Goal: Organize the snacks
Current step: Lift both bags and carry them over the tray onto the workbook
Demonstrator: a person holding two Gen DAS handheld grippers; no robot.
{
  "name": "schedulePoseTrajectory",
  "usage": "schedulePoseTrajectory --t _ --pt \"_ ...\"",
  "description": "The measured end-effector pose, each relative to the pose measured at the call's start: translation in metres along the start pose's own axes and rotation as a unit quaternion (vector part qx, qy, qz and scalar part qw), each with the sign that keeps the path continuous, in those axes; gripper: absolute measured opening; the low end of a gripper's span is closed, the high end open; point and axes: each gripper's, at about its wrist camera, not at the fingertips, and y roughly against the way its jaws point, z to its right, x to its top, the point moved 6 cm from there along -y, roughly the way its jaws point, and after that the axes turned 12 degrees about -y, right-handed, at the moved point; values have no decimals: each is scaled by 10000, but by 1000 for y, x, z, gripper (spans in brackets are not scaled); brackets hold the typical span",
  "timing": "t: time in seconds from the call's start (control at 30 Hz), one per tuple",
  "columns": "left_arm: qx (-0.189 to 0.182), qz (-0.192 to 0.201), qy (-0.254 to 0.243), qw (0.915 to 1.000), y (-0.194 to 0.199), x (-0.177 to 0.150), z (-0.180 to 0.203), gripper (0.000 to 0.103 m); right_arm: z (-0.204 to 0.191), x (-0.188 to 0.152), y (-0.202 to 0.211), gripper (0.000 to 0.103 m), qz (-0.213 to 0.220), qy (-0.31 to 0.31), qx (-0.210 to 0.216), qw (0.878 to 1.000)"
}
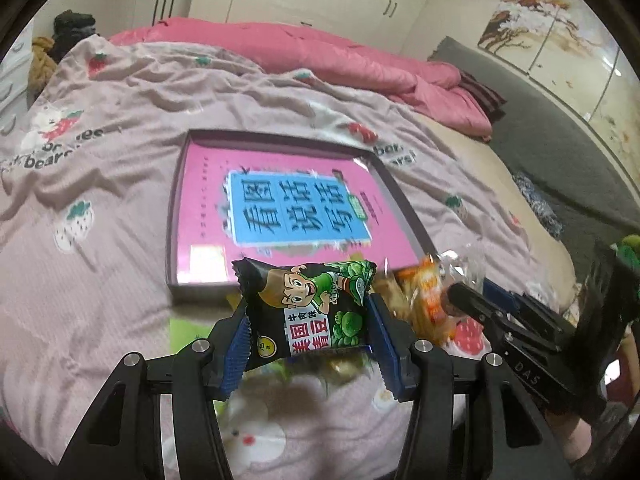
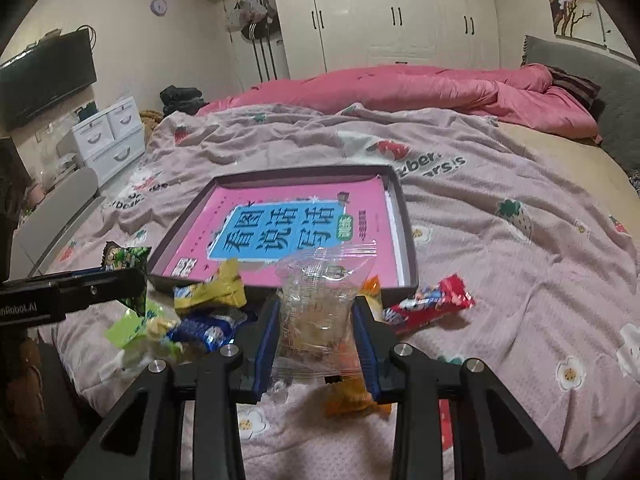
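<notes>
A bed (image 2: 500, 280) with a pink strawberry quilt carries a shallow tray (image 2: 406, 216). The left gripper (image 1: 308, 320), level and facing the tray, pinches a black pea packet (image 1: 306, 308), held upright just before the tray's near edge. The right gripper (image 2: 316, 320) clamps a clear snack bag (image 2: 320, 300), also upright, above scattered snacks.

Right gripper (image 2: 316, 330) clamped on clear snack packet (image 2: 320, 300), pink-lined tray (image 2: 408, 240) at twelve o'clock, red snack (image 2: 432, 304) at three.

Black pea packet (image 1: 310, 312) hides the box's (image 1: 176, 216) near rim and the snacks under it, clear packet (image 2: 320, 304) covers the orange one (image 2: 352, 396); red wrapper (image 2: 430, 306) print blurred.
</notes>
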Motion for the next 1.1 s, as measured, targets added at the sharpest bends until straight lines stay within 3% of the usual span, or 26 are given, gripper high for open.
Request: schedulePoseTrajectory --t 0.57,1.1 --pt "104 134 537 9984 -31 47 -41 56 6 40 -13 37 349 -225 -15 9991" --pt "285 -179 544 9980 -77 49 -60 56 24 61 -42 37 303 -393 -269 9984"
